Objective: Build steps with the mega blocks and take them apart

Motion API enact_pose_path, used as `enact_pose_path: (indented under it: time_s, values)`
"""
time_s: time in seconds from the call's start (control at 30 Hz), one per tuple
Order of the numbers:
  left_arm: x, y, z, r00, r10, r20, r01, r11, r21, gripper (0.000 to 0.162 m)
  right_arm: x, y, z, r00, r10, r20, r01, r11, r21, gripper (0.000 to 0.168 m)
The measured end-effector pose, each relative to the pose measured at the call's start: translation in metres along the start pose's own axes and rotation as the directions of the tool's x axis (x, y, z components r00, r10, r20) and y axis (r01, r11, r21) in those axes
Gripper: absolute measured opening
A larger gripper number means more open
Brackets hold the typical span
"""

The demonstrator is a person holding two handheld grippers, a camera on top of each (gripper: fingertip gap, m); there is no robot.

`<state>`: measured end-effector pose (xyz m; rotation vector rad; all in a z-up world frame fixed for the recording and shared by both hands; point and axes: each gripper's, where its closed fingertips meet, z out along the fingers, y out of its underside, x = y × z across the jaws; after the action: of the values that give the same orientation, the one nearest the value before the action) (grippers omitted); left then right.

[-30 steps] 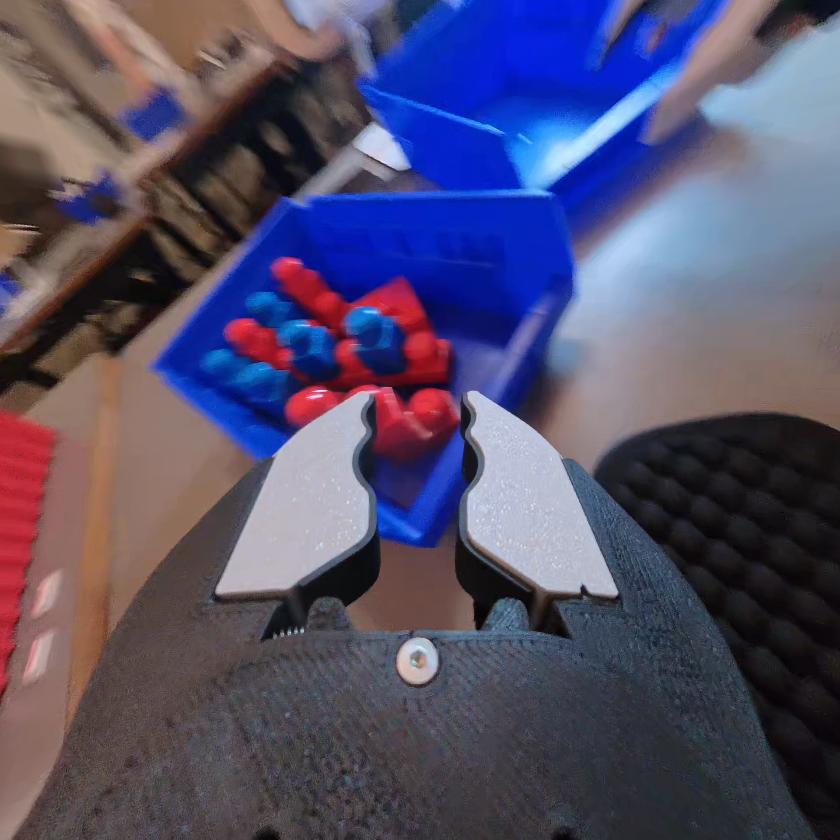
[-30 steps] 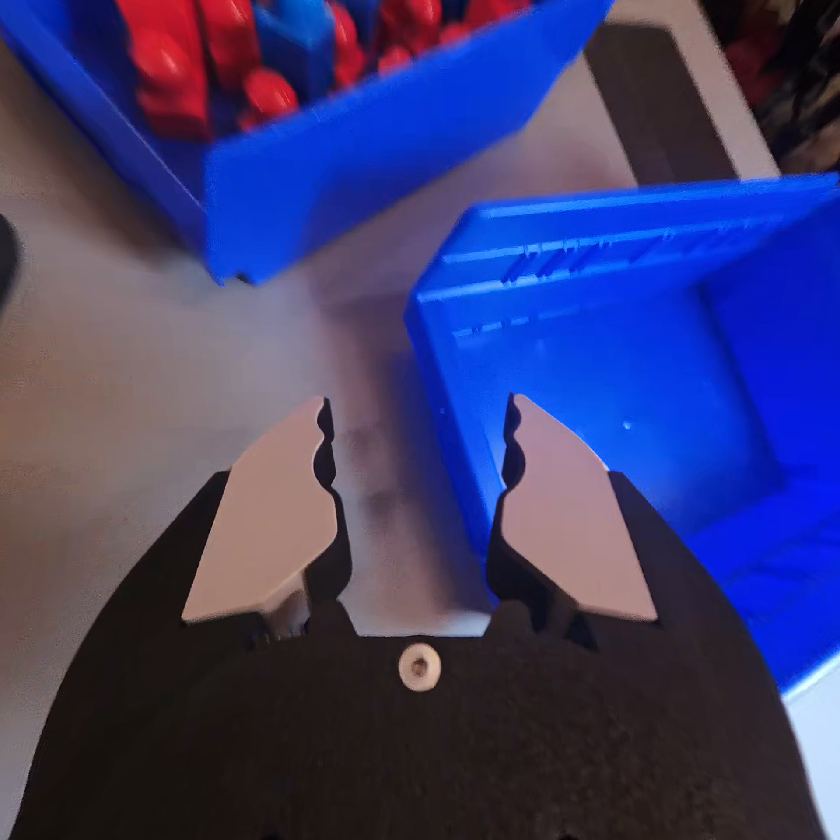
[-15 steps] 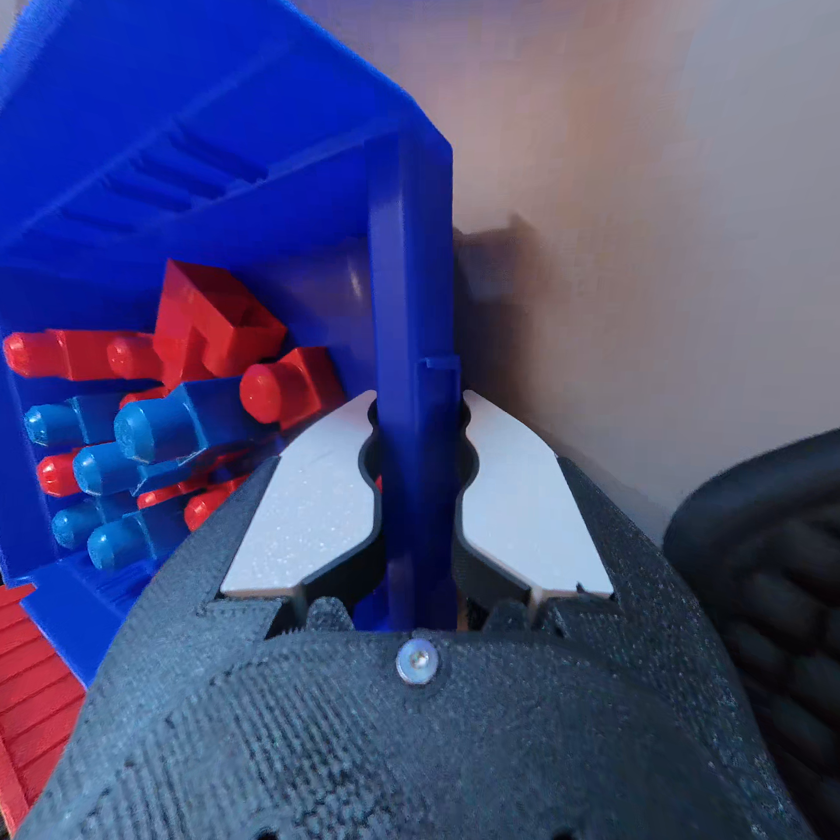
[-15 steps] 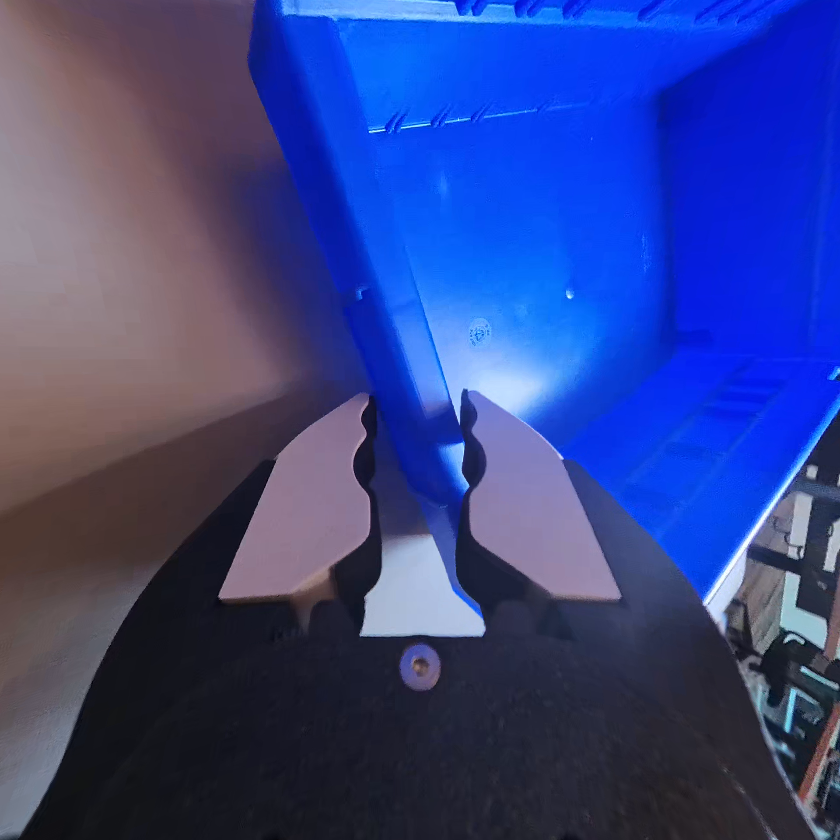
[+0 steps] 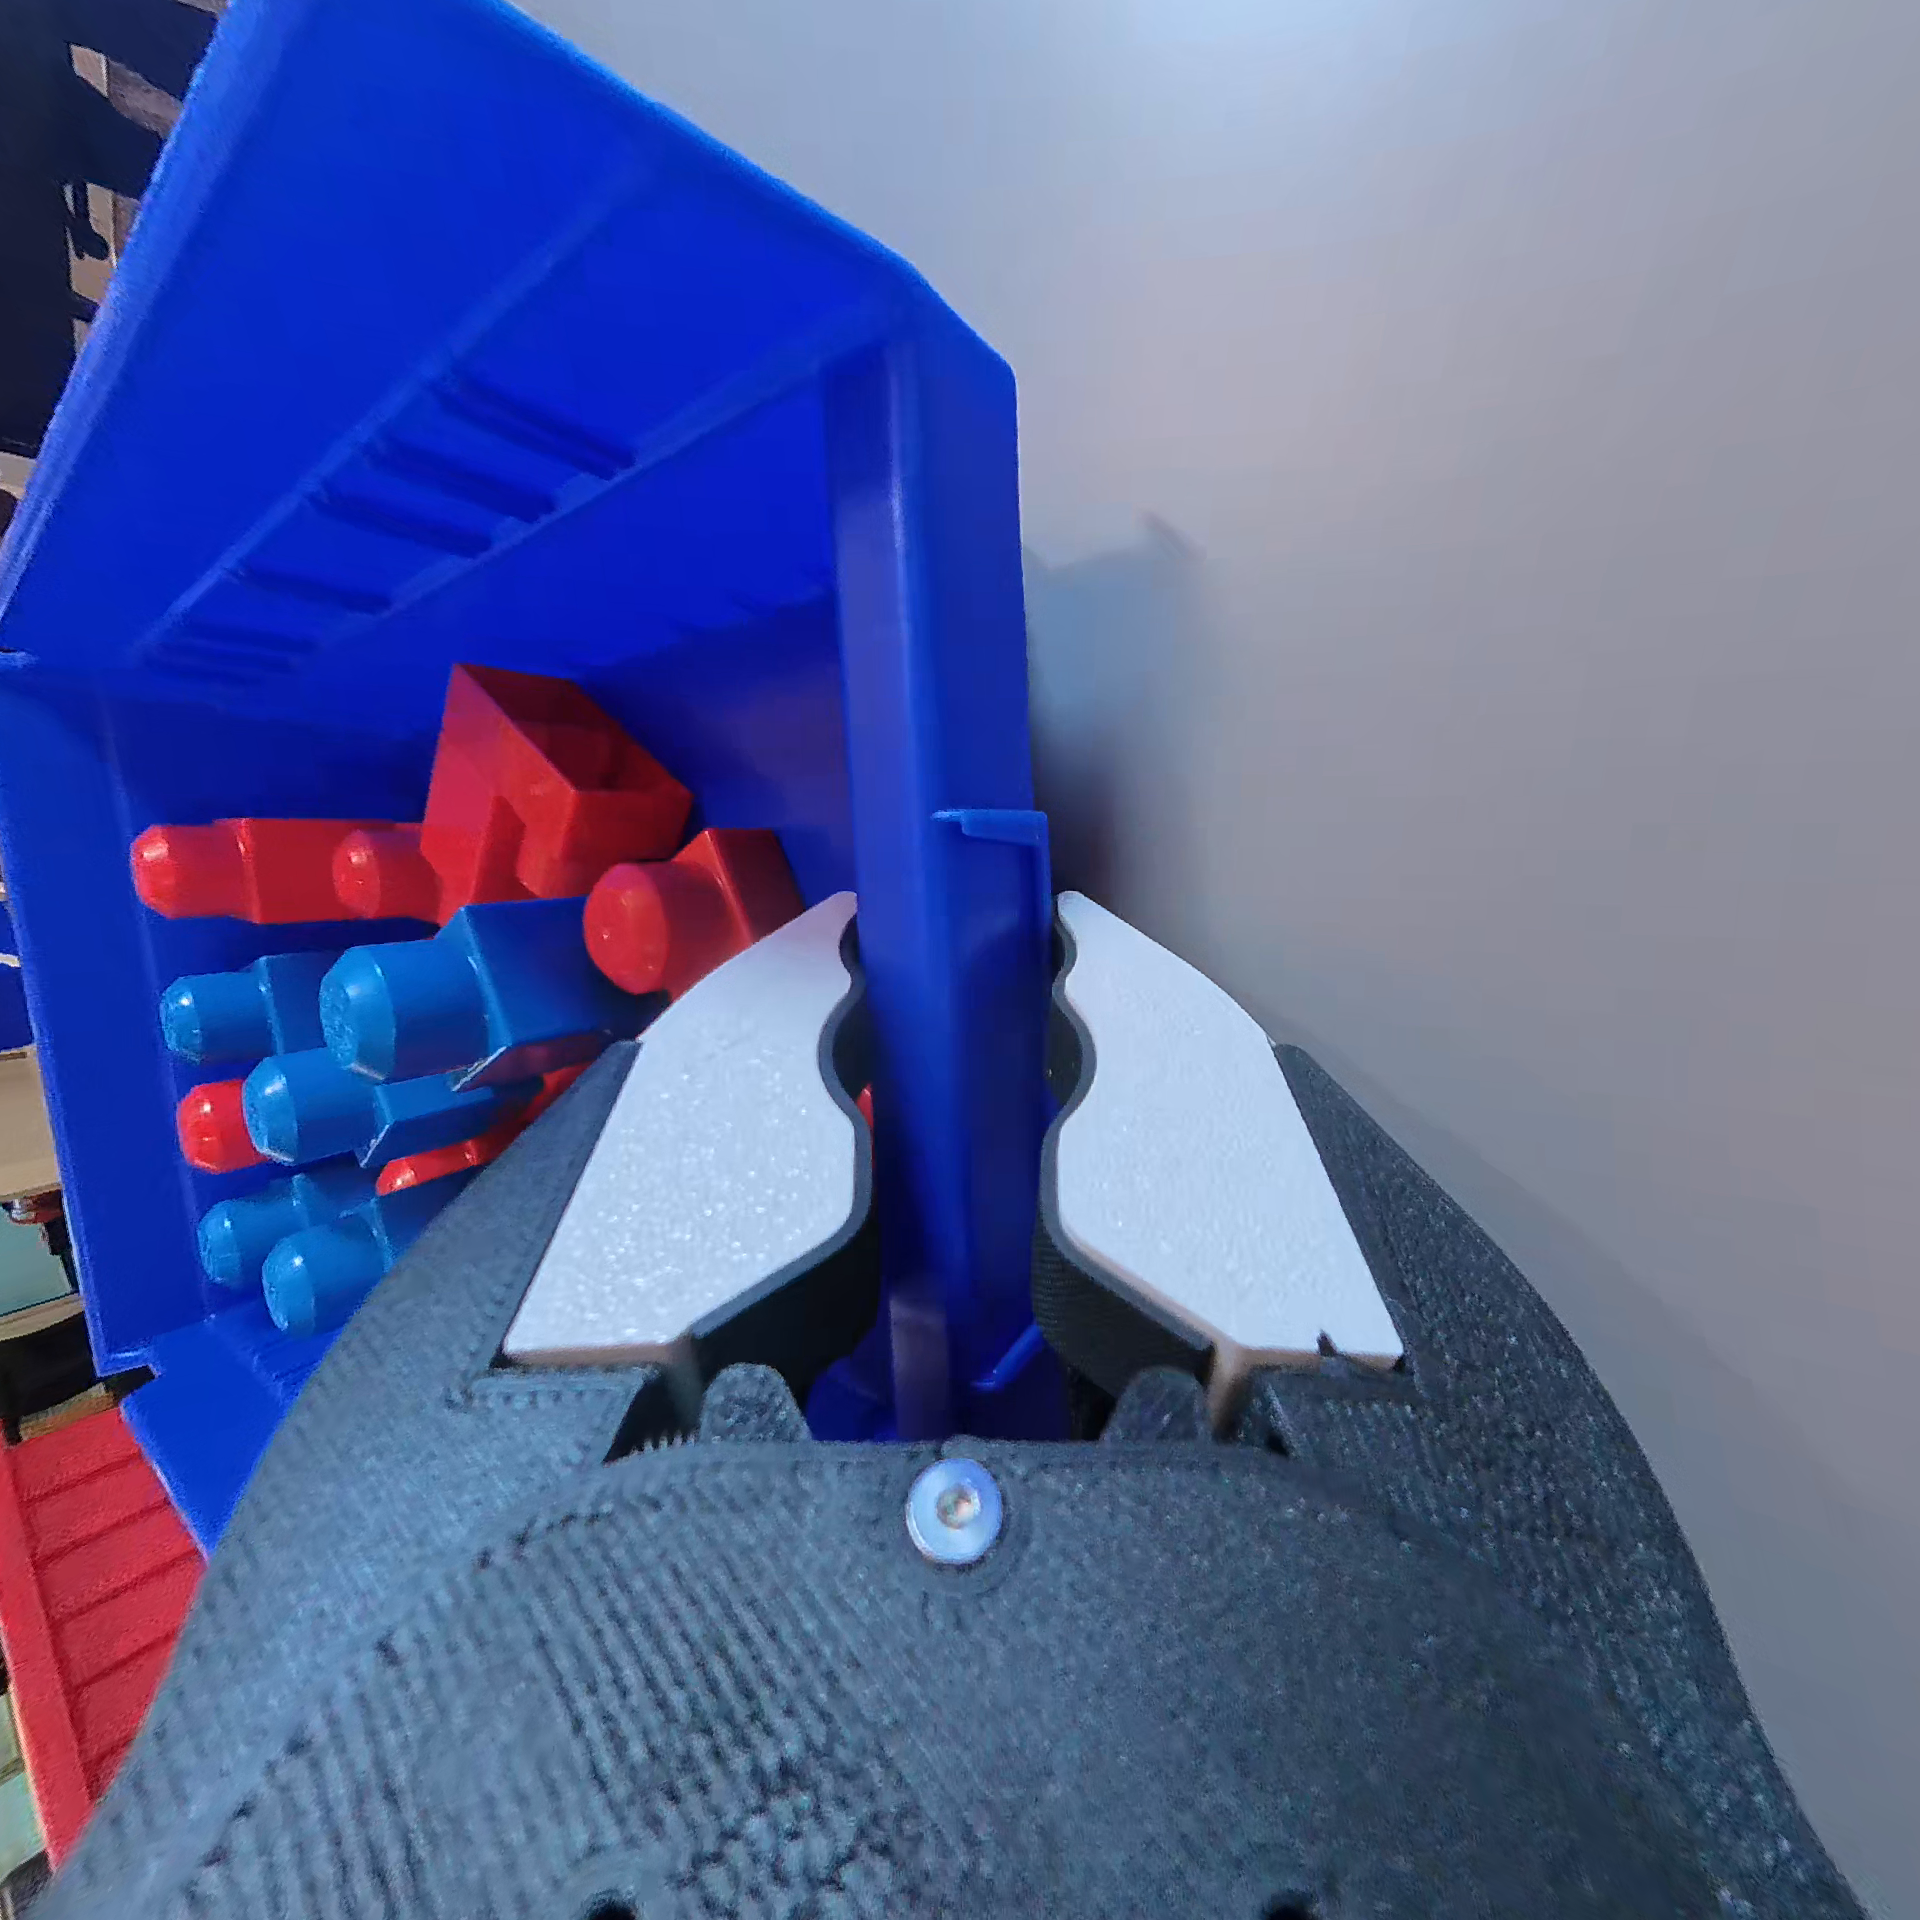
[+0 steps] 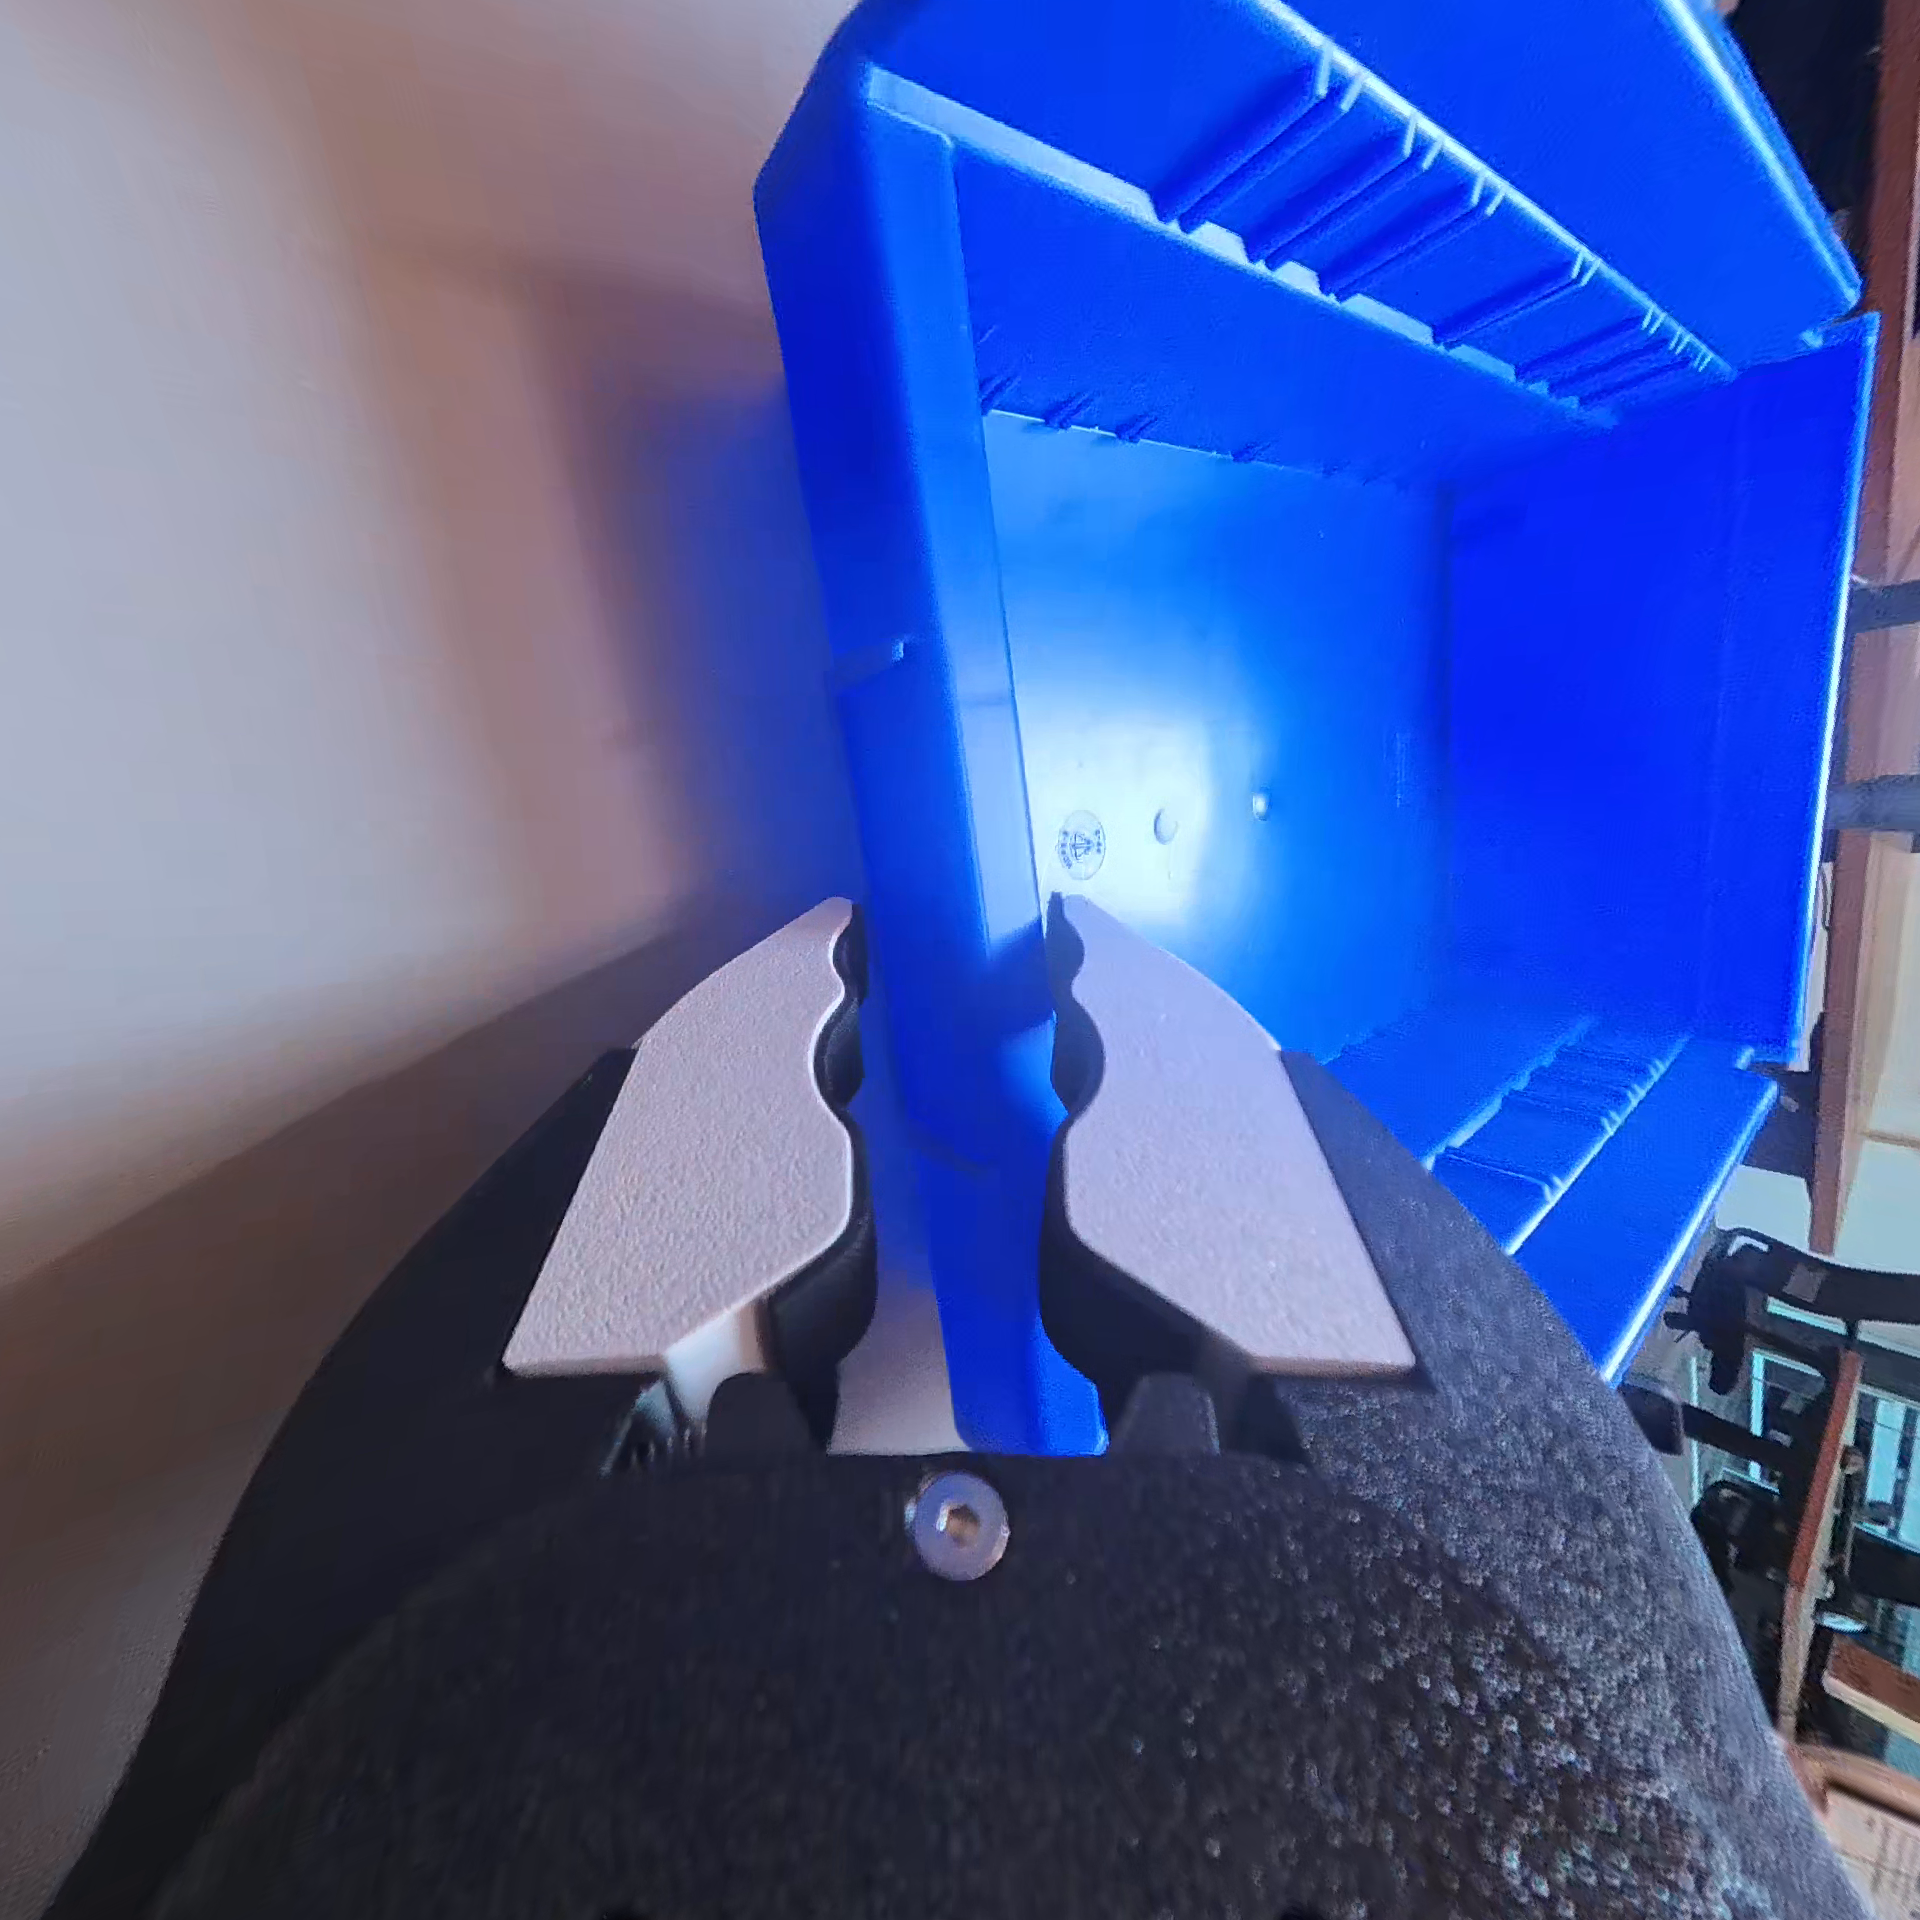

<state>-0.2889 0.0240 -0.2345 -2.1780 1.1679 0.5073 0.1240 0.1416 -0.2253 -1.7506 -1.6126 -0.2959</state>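
My left gripper (image 5: 956, 925) is shut on the side wall of a blue bin (image 5: 935, 644); one pad is inside the bin, the other outside. This bin holds several red blocks (image 5: 551, 790) and blue blocks (image 5: 436, 997) piled at its bottom, left of the gripped wall. My right gripper (image 6: 951, 925) is shut on the side wall of a second blue bin (image 6: 914, 582), with one pad inside and one outside. This second bin (image 6: 1299, 727) has nothing in it. Each view shows only its own gripper.
Pale tabletop lies right of the block bin (image 5: 1455, 623) and left of the empty bin (image 6: 364, 623). A red ribbed object (image 5: 73, 1621) sits at the lower left. Dark furniture and shelving (image 6: 1829, 1455) stand beyond the empty bin's far side. There is about 45 cm between the tips of the two grippers.
Both grippers moved from in front of the bins onto the bin walls and closed on them. The right gripper narrowed from wide open; both views have since shifted slightly.
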Motion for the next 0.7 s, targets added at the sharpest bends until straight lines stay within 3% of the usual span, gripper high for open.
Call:
enact_pose_path:
  time_s: [0.23,0.57,0.63,0.7]
  values:
    - [-0.027,0.009,0.017,1.0,0.019,0.003,-0.019,1.0,0.009,0.031,0.028,0.01,0.018,0.999,0.035,-0.019,-0.035,0.999,0.0,0.036]
    - [-0.044,0.019,0.026,0.999,-0.016,0.049,0.016,1.0,-0.006,0.033,0.039,0.032,0.012,0.987,0.132,-0.089,-0.133,0.991,-0.014,0.039]
    - [-0.043,0.018,0.02,0.995,-0.102,0.021,0.101,0.995,0.019,0.04,0.038,0.019,0.004,0.976,0.212,-0.052,-0.208,0.975,0.078,0.039]
    - [-0.048,0.006,0.004,0.977,-0.214,-0.013,0.213,0.968,0.129,0.042,0.04,-0.005,-0.012,0.951,0.31,0.015,-0.306,0.925,0.224,0.04]
